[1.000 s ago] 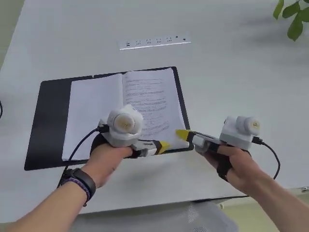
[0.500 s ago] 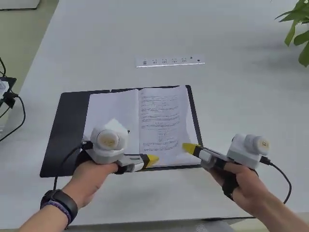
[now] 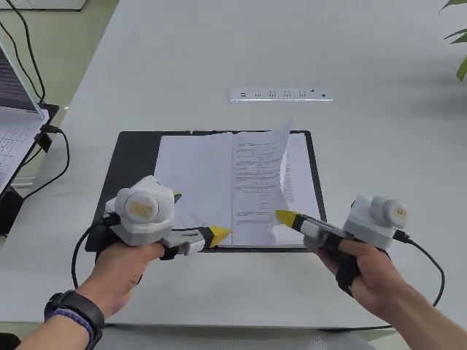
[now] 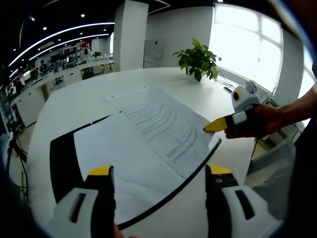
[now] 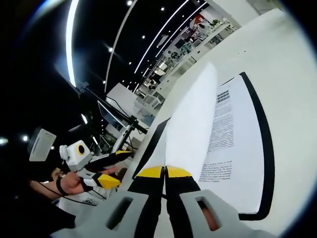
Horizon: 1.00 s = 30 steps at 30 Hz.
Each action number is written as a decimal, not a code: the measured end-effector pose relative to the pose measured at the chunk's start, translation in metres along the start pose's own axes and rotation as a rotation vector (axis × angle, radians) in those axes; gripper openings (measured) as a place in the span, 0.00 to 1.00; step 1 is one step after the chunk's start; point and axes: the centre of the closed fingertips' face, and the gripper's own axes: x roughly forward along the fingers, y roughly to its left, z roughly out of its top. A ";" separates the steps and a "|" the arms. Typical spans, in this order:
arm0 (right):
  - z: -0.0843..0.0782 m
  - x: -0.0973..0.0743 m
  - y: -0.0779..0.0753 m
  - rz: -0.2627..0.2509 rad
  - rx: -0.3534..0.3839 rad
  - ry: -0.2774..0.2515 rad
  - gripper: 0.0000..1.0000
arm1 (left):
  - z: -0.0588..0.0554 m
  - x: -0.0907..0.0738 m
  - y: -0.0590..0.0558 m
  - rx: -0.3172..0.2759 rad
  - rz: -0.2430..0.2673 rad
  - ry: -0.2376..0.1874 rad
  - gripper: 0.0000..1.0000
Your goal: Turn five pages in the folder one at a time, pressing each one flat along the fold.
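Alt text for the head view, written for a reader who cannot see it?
The right claw pinches the lower corner of a printed page, holding it raised off an open black folder on a white table. The left claw is at the folder's near edge.

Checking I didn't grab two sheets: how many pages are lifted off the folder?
1. One printed page stands raised over the folder's right half, lower corner pinched by the right gripper. A second sheet stuck behind could be hidden.
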 end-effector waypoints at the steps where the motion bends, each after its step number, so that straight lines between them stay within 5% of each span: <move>1: 0.000 0.002 0.002 0.002 -0.001 0.000 0.00 | 0.000 -0.002 0.002 -0.003 0.003 -0.004 0.74; 30: -0.020 0.098 0.088 0.128 -0.087 0.127 0.00 | -0.020 -0.067 0.051 -0.083 0.085 -0.088 0.74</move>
